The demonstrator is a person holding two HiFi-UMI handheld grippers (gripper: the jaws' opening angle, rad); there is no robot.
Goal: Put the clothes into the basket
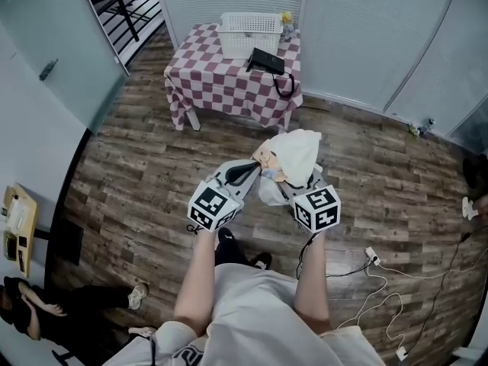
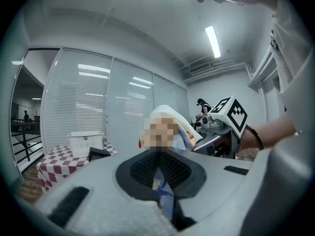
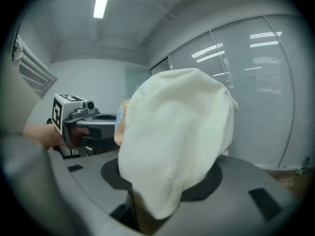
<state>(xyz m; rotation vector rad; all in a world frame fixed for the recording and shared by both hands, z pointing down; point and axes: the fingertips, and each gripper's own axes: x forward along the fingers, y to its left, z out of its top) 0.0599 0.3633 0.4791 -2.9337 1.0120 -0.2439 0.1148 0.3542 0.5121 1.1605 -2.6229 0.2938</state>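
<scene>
I hold the clothes (image 1: 296, 152) up over the wooden floor (image 1: 145, 166) with both tools. My left gripper (image 1: 258, 171) pinches the blue edge, and my right gripper (image 1: 293, 185) is closed on the white part. The basket (image 1: 250, 30) stands well apart, on the checkered table (image 1: 221, 78).

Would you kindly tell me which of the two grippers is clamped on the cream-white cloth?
The right gripper: its jaws pinch the cream-white cloth, whereas the left gripper pinches a light-blue fold.

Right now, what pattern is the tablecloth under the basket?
Dark red and white checks on the tablecloth; best in the head view.
</scene>
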